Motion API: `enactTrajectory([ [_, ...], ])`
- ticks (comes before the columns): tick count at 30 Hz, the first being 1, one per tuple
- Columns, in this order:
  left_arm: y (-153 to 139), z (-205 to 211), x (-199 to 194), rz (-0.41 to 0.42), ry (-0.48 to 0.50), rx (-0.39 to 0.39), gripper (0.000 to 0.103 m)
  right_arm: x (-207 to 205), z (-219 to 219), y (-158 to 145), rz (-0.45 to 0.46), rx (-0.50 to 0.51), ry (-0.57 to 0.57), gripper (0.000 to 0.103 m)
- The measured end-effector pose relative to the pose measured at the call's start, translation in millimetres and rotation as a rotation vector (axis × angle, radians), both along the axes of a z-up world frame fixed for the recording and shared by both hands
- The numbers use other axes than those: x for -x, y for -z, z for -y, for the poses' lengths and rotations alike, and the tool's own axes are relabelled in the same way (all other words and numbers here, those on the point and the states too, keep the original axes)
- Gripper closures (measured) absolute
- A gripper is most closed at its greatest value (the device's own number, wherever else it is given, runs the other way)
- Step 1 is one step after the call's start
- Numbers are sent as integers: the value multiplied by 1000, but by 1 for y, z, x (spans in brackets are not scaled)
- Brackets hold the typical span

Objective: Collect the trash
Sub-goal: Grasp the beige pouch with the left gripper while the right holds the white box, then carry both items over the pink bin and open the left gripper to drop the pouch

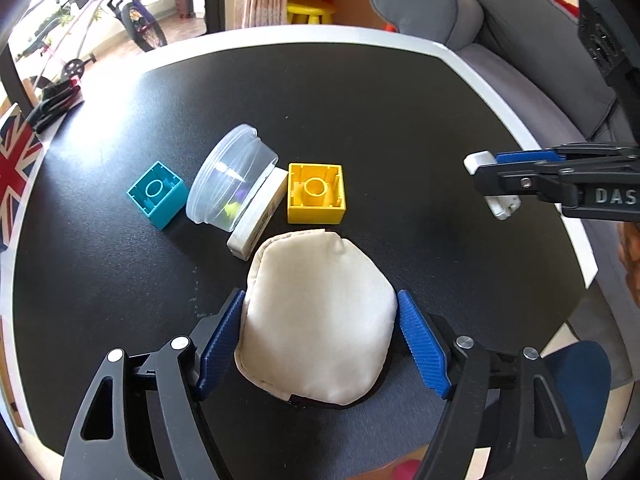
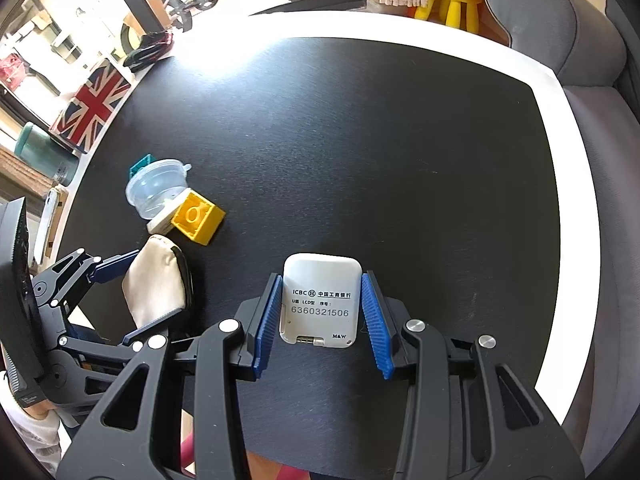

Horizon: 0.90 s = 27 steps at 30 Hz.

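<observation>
My left gripper (image 1: 320,304) is shut on a cream cloth pouch (image 1: 316,320) with a black zipper edge, held over the black table (image 1: 360,120). It also shows in the right wrist view (image 2: 154,280). My right gripper (image 2: 320,284) is shut on a small white ICBC device (image 2: 320,304) above the table; in the left wrist view it shows at the right edge (image 1: 496,188). On the table lie a clear plastic cup (image 1: 230,178) on its side, a white flat box (image 1: 260,216), a yellow block (image 1: 316,194) and a teal block (image 1: 158,194).
The table has a white rim (image 2: 576,200). A grey sofa (image 1: 520,60) stands beyond its right side. A Union Jack box (image 2: 94,108) and a teal canister (image 2: 44,154) stand off the left edge. A yellow stool (image 2: 454,2) is at the back.
</observation>
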<state>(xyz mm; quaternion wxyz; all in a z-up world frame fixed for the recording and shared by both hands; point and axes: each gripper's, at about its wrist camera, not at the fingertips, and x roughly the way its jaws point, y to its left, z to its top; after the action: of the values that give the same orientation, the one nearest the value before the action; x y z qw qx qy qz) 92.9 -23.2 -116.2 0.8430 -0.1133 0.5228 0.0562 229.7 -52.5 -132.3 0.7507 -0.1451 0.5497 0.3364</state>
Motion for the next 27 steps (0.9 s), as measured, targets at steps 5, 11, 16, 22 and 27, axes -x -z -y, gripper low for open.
enactTrajectory([
  [5,-19,3,17,48,22,6,30,16,6,-8,22,-30,-12,62],
  [11,-44,10,37,114,54,5,30,45,17,-22,54,-91,-21,62],
  [16,-59,15,58,155,75,2,30,73,27,-31,97,-111,-33,62],
  [22,-72,21,81,192,94,0,30,104,44,-43,142,-140,-44,62],
  [27,-77,26,99,211,115,2,30,133,60,-50,164,-176,-50,62],
])
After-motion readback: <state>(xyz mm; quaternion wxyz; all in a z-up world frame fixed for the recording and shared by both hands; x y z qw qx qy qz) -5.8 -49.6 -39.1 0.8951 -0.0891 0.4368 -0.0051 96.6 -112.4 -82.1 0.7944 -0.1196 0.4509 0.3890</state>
